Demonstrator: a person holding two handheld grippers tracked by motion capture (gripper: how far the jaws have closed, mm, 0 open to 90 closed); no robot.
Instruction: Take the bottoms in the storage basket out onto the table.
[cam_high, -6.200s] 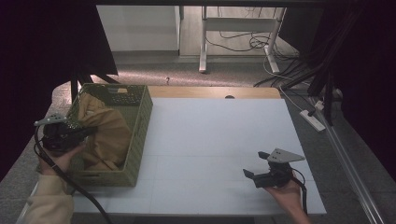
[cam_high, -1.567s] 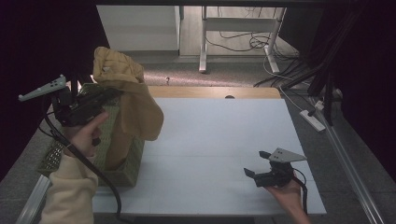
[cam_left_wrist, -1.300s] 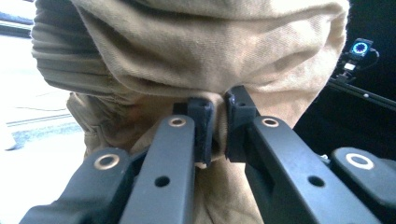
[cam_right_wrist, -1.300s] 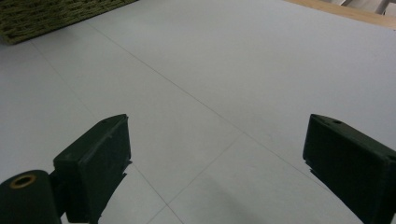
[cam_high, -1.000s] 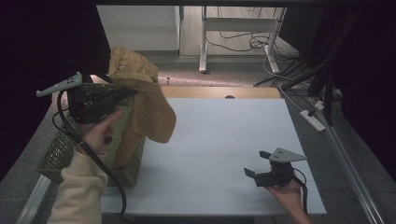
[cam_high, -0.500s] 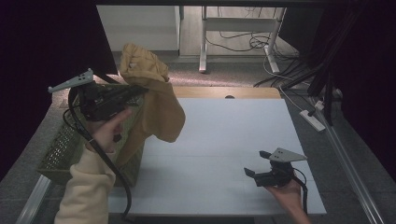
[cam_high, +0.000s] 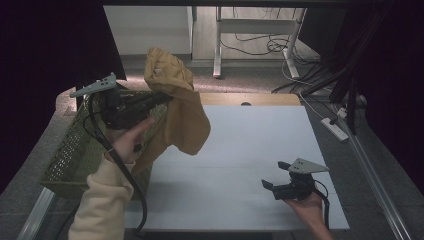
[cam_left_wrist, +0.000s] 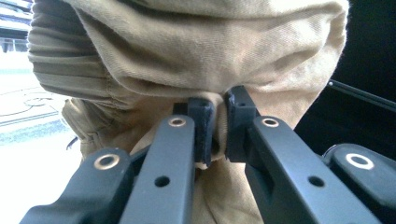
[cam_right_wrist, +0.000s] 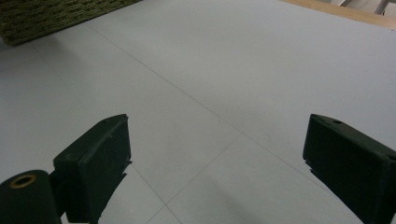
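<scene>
Beside white table (cam_high: 240, 150), left claw (cam_left_wrist: 217, 123) pinches tan garment (cam_high: 175, 107) above green basket (cam_high: 70, 155); right claw (cam_high: 275, 187) gapes wide.

No legible text, label, brand, number or sign was found in any of the three views. The tan garment (cam_high: 175, 107) showed plain fabric with seams and ribbing, and no print or tag could be read on it. The green basket (cam_high: 75, 150) bore no marking. The white table (cam_high: 250, 150) carried thin seam lines and no writing. The black jaws in both gripper views showed brass-coloured rivets and holes, without lettering. Background items past the table's far edge were too small and dim for any characters to be made out.
</scene>
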